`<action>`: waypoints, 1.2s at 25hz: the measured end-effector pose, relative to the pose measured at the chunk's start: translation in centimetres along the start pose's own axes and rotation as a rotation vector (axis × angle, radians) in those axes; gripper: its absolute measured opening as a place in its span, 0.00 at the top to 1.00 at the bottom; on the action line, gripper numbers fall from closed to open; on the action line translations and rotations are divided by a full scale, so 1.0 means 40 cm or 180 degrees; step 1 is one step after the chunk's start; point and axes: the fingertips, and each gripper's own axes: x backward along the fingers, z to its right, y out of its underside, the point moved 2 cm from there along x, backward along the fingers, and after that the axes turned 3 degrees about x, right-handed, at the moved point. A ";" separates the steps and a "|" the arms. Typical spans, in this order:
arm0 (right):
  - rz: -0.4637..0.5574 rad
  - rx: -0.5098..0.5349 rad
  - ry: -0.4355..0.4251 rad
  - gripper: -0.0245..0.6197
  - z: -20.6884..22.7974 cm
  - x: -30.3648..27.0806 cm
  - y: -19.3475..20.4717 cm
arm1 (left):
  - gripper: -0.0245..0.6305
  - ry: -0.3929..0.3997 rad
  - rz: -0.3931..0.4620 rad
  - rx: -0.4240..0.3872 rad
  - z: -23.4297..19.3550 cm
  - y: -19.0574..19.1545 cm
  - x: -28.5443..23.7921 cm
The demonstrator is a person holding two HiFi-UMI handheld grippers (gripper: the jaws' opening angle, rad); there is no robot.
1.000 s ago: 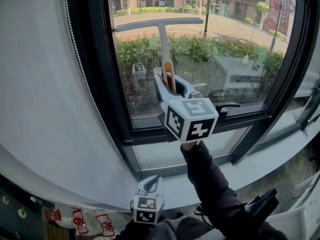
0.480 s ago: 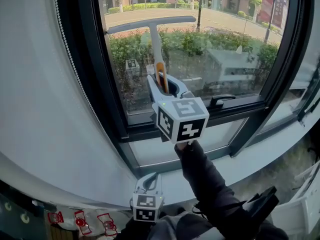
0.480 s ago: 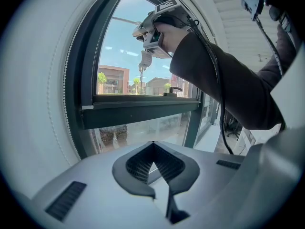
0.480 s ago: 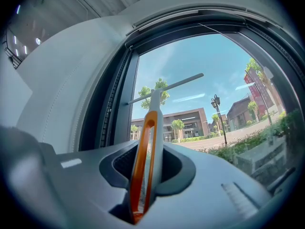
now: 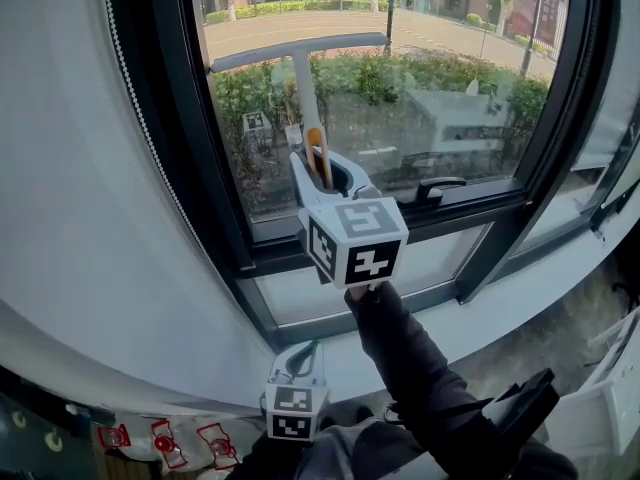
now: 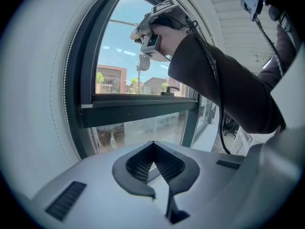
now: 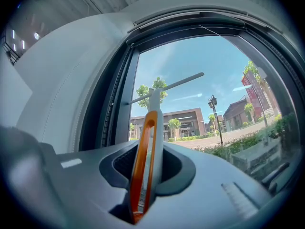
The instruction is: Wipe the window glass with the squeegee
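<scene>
The right hand-held gripper (image 5: 325, 173) is pinching the seemingly light, rigid squeegee (image 5: 300, 68) by its orange handle, blade high against the window glass (image 5: 450, 78); the left hand-held gripper (image 5: 300, 360) is hanging closed, empty.

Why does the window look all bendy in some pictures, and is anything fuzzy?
Left gripper view: the wide lens bows the window frame and darkens the corners. Right gripper view: same bending; the squeegee handle, close to the lens, looks soft, the sunny street sharp. Head view: straighter lines, bright daylight through the glass.
</scene>
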 end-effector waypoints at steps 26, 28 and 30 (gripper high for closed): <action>-0.0132 -0.0174 -0.0053 0.86 -0.009 0.019 0.094 | 0.96 0.0007 -0.0053 -0.0021 0.000 0.023 0.011; -0.0140 -0.0185 -0.0054 0.86 -0.011 0.022 0.097 | 0.96 0.0007 -0.0052 -0.0023 0.001 0.023 0.014; -0.0149 -0.0195 -0.0057 0.86 -0.012 0.023 0.102 | 0.96 0.0006 -0.0049 -0.0024 0.001 0.024 0.014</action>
